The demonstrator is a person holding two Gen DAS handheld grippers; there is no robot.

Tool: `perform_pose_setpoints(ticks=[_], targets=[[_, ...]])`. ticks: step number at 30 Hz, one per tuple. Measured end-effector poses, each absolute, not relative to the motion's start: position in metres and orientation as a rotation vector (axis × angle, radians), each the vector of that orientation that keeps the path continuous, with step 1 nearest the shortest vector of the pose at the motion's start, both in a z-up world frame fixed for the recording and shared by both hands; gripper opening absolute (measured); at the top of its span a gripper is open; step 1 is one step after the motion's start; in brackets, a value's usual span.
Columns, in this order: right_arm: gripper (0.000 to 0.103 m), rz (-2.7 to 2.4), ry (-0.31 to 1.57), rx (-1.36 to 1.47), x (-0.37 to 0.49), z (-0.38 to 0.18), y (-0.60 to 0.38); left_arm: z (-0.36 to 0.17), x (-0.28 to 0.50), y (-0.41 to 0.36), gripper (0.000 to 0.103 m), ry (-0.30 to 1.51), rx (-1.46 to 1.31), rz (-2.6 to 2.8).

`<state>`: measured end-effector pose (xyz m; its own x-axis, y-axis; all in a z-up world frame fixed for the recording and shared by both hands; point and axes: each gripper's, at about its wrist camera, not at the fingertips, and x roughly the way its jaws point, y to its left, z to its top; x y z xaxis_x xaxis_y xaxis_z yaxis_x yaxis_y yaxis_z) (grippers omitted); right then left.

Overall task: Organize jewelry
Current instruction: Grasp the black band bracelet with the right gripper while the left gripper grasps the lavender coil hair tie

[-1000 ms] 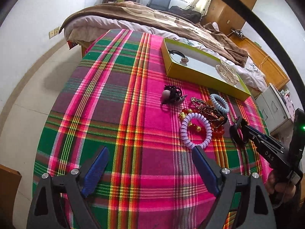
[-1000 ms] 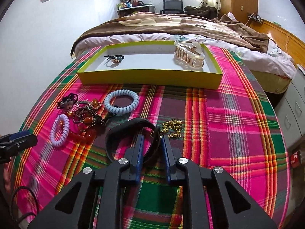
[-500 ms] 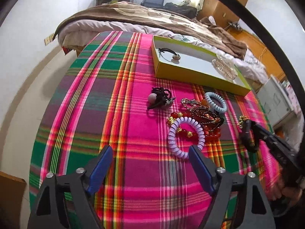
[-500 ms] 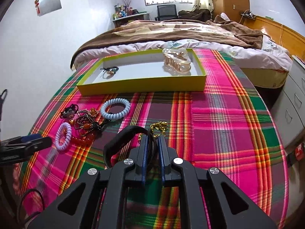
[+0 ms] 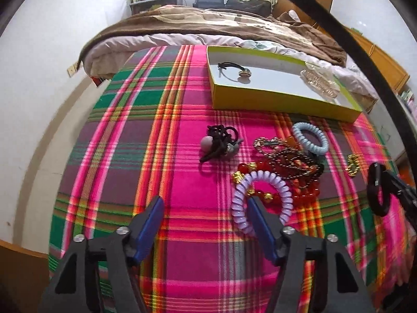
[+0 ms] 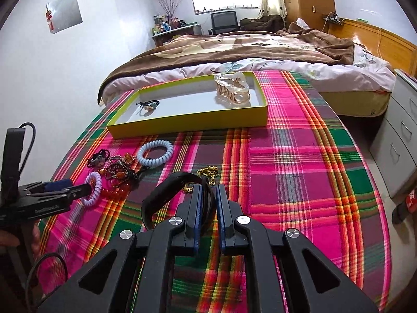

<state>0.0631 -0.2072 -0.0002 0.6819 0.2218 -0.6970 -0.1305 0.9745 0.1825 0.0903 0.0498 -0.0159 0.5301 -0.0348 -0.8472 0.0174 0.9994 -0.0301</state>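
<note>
While the left tongs (image 5: 204, 217) close over the plaid cloth (image 5: 166, 140) on the counter, nothing sits between their blue pads yet. The right pad (image 5: 260, 224) is at the purple coil (image 5: 260, 200), and I cannot tell if it touches it. The right tongs (image 6: 208, 203) are squeezed tight on a black band (image 6: 166, 190), which sticks up and curves to the left.

The purple coil lies on the near edge of a pile of jewelry. In that pile are red beads (image 5: 305, 187), a dark bead string (image 5: 292, 156) and a blue coil (image 5: 310, 140) at the far side. A black hair tie bundle (image 5: 221, 143) with a gray ball lies just left of the pile. A small gold chain (image 6: 208, 172) lies near the right tongs, just past the black band.

Behind the pile sits a yellow box (image 6: 187, 125). Inside it are a black hair tie (image 6: 148, 104) with a round charm on the left and a clear hair claw (image 6: 232, 91) on the right. A bed (image 6: 234, 49) with a brown blanket is behind the counter.
</note>
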Motion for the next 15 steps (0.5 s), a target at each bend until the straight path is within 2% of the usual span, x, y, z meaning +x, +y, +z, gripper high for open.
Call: perform_pose_setpoints(ticks=[1, 3, 7, 9, 11, 15], targets=[[0.011, 0.198, 0.797, 0.123, 0.0628, -0.0003, -0.2076, -0.016, 0.0911, 0.0487, 0.06, 1.009, -0.01, -0.024], [0.011, 0.196, 0.796, 0.129, 0.063, -0.0007, -0.2089, -0.0157, 0.0906, 0.0479, 0.051, 1.003, -0.002, -0.006], [0.011, 0.195, 0.797, 0.134, 0.0633, -0.0012, -0.211, -0.0152, 0.0903, 0.0447, 0.043, 0.995, 0.011, -0.015], [0.011, 0.194, 0.798, 0.139, 0.0637, -0.0016, -0.2124, -0.0146, 0.0906, 0.0438, 0.028, 0.989, 0.009, -0.018], [0.011, 0.189, 0.799, 0.142, 0.0642, -0.0021, -0.2134, -0.0145, 0.0904, 0.044, 0.018, 0.984, 0.007, -0.014], [0.011, 0.187, 0.801, 0.147, 0.0647, -0.0032, -0.2149, -0.0136, 0.0899, 0.0485, 0.011, 0.986, -0.043, -0.044]])
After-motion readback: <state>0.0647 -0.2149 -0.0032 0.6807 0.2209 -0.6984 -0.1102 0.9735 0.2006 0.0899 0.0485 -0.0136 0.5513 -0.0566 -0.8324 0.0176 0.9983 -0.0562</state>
